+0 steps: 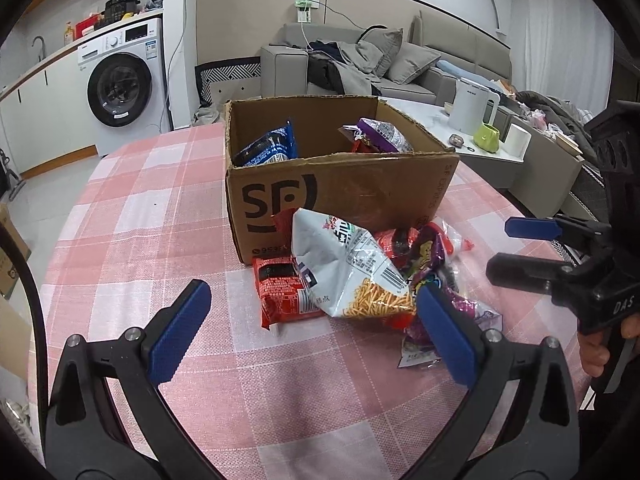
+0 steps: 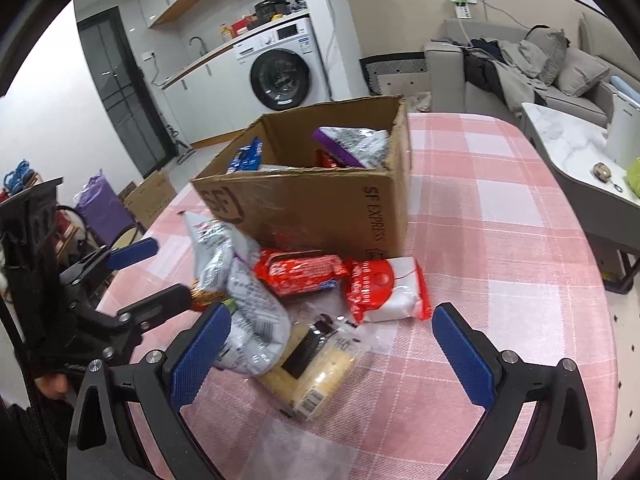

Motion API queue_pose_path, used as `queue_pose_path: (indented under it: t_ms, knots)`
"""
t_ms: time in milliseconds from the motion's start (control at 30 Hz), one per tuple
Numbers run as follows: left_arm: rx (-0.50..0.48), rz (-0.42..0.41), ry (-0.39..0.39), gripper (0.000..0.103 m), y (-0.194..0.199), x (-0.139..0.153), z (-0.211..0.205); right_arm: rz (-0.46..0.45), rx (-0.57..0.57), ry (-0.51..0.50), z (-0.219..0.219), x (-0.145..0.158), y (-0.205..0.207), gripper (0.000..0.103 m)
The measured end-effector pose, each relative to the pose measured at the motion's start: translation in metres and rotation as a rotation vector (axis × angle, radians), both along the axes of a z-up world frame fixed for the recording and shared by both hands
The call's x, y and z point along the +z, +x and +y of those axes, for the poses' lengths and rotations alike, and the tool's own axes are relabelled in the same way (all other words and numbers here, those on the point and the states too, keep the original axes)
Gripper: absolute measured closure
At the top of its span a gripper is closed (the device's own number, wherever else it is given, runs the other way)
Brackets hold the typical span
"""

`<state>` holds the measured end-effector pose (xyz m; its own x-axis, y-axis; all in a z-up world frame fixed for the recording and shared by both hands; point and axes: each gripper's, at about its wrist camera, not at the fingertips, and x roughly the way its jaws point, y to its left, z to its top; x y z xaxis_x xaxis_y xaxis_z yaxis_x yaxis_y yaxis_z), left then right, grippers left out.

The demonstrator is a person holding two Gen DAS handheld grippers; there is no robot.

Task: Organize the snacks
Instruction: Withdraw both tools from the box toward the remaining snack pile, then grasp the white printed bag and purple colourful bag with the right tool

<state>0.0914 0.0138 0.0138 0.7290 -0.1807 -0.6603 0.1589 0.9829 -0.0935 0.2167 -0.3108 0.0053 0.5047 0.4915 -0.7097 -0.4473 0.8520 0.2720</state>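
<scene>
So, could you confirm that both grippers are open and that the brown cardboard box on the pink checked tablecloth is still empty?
Not quite: the brown cardboard box already holds a blue packet and a purple-and-silver packet, as the left wrist view shows. Both grippers are open.

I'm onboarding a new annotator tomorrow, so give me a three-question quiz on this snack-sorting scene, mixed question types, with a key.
1. True or false: the cardboard box already holds some snack packs.
2. Multiple choice: the left gripper and right gripper are
A. both open and holding nothing
B. both shut on packs
C. left open, right shut on a pack
3. Fill in: the white bag printed with fries lies on the ____ in front of the box, not inside it.

Key
1. True: a blue pack and a purple-and-silver pack sit inside.
2. A
3. Table, meaning the pink checked tablecloth.
</scene>
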Motion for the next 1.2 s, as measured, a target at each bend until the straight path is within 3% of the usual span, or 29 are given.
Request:
queue_pose_path:
  t_ms: [333, 633, 767, 933, 1000, 1200]
  knots:
    - [0.002, -0.01, 0.038, 0.001, -0.004, 0.005, 0.002, 0.03, 0.102, 0.016, 0.028, -0.011, -0.005, 0.001]
    - [0.038, -0.013, 0.001, 0.001, -0.003, 0.009, 0.02, 0.046, 0.146, 0.03, 0.042, -0.02, -0.008, 0.003]
    - [0.037, -0.008, 0.005, 0.001, -0.002, 0.007, 0.017, 0.066, 0.15, 0.017, 0.051, -0.03, -0.006, 0.021]
    - [0.027, -0.005, 0.014, 0.001, -0.002, 0.005, 0.013, 0.077, 0.159, 0.041, 0.058, -0.039, -0.004, 0.032]
    - [0.023, -0.004, 0.016, 0.001, -0.002, 0.004, 0.011, 0.073, 0.163, 0.049, 0.059, -0.04, -0.004, 0.043]
    - [0.019, 0.001, 0.019, 0.001, -0.002, 0.001, 0.007, 0.027, 0.151, 0.058, 0.058, -0.032, -0.006, 0.055]
